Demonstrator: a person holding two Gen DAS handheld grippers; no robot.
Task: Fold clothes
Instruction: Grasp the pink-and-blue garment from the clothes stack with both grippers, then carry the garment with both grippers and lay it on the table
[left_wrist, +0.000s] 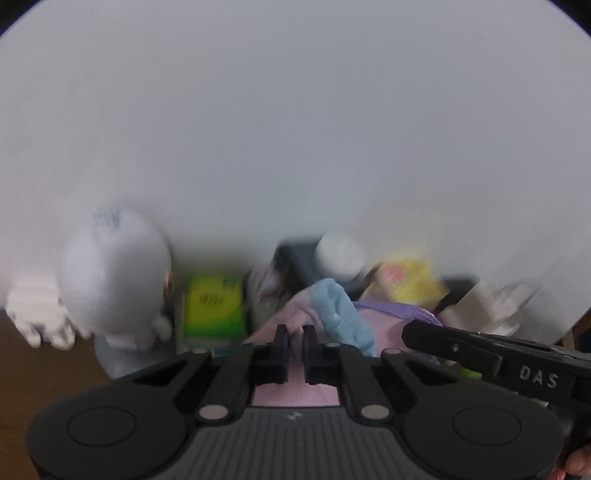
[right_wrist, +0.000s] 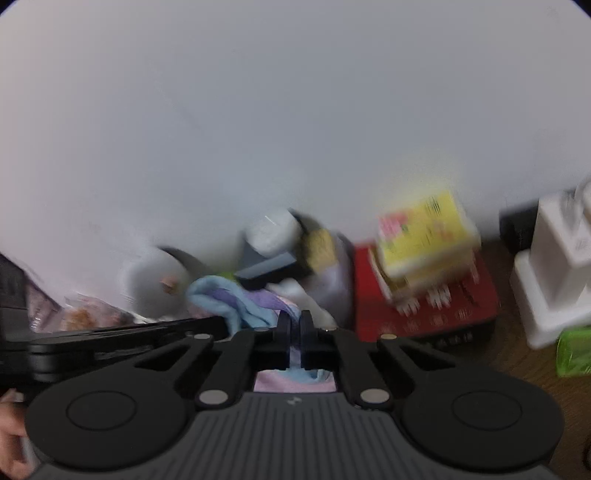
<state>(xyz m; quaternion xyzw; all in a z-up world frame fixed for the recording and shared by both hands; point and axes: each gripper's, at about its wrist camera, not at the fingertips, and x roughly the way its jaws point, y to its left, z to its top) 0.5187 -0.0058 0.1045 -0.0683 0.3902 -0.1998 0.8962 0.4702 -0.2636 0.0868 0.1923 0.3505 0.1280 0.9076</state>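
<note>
Where the two grippers meet, item one is a pink garment with a light blue part and a purple ribbed band, bunched on the wooden table close to the white wall.

Left gripper: jaws nearly together, pink cloth lying between and under the fingers; grip on it appears pinched, though blur limits certainty.

Right gripper: jaws likewise nearly closed, blue and pink fabric between the fingers, seemingly clamped. In the left wrist view its black body enters from the right, just beside the garment.

Surrounding clutter, all blurred:
- white plush figure, left of the garment, against the wall;
- green packet, between plush figure and garment;
- white jar behind the garment;
- yellow packet resting on a red box, right of the garment;
- white stepped container, far right;
- second green item, at the right edge.
</note>
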